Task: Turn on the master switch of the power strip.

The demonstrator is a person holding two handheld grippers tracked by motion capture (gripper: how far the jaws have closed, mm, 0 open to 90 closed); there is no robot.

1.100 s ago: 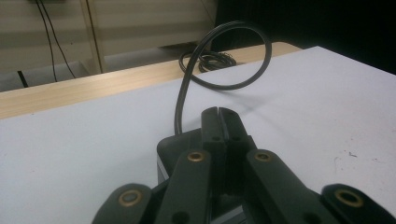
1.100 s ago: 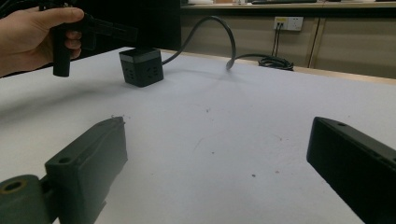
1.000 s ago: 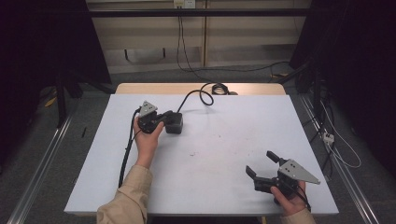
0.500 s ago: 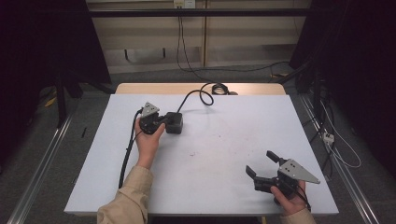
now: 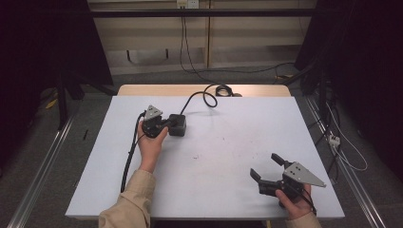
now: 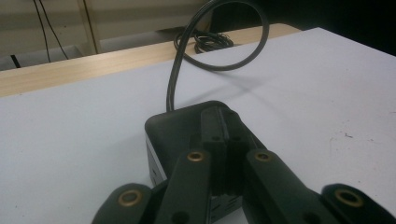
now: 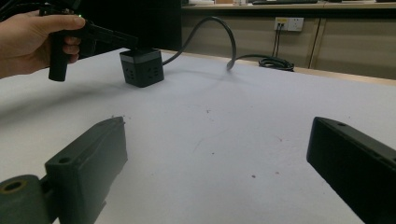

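On the pale tabletop a black cube-shaped power block sits toward the far left, its thick black cord looping away to a coil near the wooden far edge. The left gripper reaches over the block from the person's left hand; in the left gripper view its two black jaws lie pressed together, clenched, with their tips resting on top of the block and nothing between them. From the right gripper view you can see the same pair from the side: the left gripper laid flat across the top of the block, which shows socket holes on its side face, and the cord arching up and off behind it.

The right gripper is near the front right corner, well apart from the block, held in the right hand with its grey three-cornered plate on top. Its jaws are spread wide and released, holding nothing; in its own view they stand far apart over bare tabletop with a few small dark specks
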